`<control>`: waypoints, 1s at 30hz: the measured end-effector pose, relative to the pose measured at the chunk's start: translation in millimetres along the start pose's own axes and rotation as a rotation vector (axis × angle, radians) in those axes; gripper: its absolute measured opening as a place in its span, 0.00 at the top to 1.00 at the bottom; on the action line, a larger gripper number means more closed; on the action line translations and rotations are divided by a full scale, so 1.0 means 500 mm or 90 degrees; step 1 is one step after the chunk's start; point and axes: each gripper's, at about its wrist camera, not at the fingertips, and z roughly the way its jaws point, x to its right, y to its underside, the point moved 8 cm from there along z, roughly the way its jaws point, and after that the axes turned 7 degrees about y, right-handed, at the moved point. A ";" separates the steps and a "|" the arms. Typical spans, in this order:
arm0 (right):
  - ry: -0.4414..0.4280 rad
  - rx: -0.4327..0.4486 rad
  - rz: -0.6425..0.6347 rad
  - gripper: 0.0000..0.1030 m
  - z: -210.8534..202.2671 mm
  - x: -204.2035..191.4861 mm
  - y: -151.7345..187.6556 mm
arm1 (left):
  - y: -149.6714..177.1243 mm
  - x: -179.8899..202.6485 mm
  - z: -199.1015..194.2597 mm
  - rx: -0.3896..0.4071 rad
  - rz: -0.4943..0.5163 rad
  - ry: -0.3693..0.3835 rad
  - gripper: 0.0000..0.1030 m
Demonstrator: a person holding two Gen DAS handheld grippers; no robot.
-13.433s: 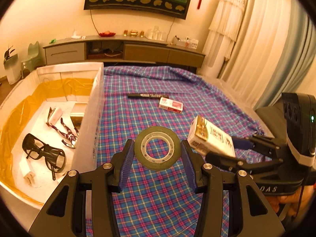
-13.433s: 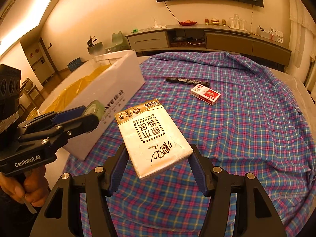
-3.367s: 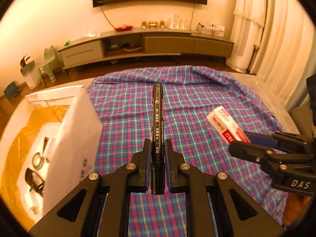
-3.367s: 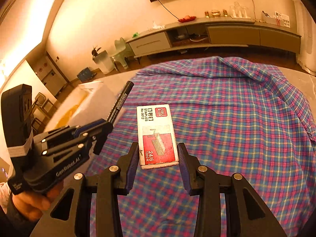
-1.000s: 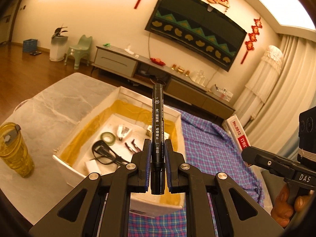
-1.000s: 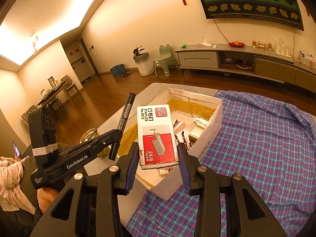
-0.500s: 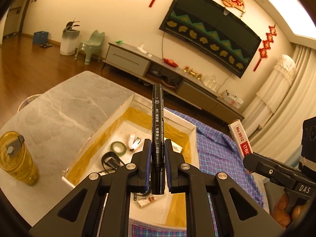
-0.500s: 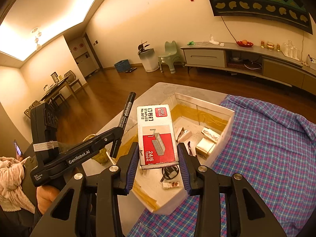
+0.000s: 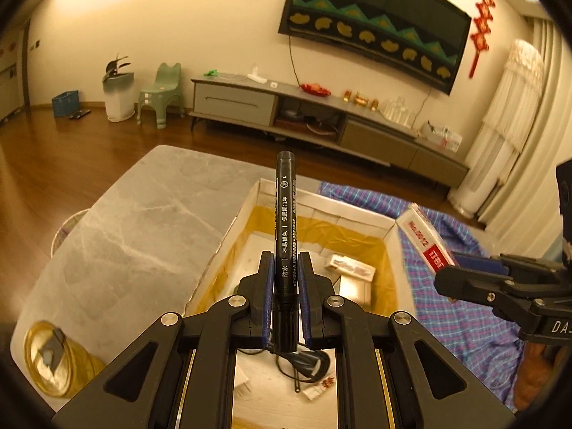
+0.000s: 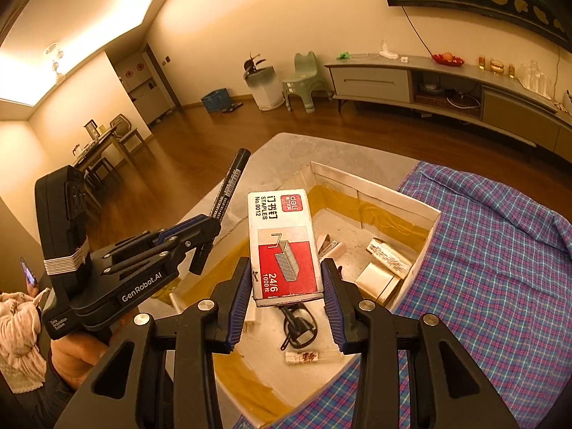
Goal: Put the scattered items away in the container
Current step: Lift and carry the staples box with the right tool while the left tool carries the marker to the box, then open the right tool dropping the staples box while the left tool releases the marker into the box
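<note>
My left gripper (image 9: 285, 275) is shut on a black marker (image 9: 285, 221) that sticks straight out ahead, held above the white foam box (image 9: 357, 211) with yellow tape inside. My right gripper (image 10: 286, 279) is shut on a red and white staples box (image 10: 282, 243), also over the foam box (image 10: 432, 221). In the right wrist view the left gripper (image 10: 205, 236) with the marker (image 10: 225, 196) hangs over the box's left wall. In the left wrist view the staples box (image 9: 427, 239) shows at the right. Black glasses (image 10: 296, 321), a tissue pack (image 10: 388, 254) and other small items lie inside.
The foam box stands on a grey marble table (image 9: 125, 236) beside a blue and purple plaid cloth (image 10: 500, 250). A yellow lidded cup (image 9: 57, 361) stands at the table's near left corner. A person's hand (image 10: 71, 361) holds the left gripper's handle.
Both grippers moved further over the foam box, so its inside now lies right under the fingers. The marker and the staples box stay gripped as before.
</note>
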 end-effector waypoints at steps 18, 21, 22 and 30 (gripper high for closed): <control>0.065 -0.092 -0.052 0.61 0.143 0.044 -0.030 | -0.011 -0.008 0.149 -0.138 0.064 -0.008 0.87; 0.081 -0.112 -0.071 0.61 0.169 0.047 -0.029 | -0.015 -0.003 0.174 -0.160 0.077 -0.015 0.87; 0.086 -0.119 -0.078 0.61 0.178 0.048 -0.027 | -0.015 -0.001 0.186 -0.171 0.088 -0.022 0.87; 0.121 -0.168 -0.118 0.61 0.242 0.062 -0.015 | 0.008 -0.016 0.260 -0.240 0.116 -0.051 0.87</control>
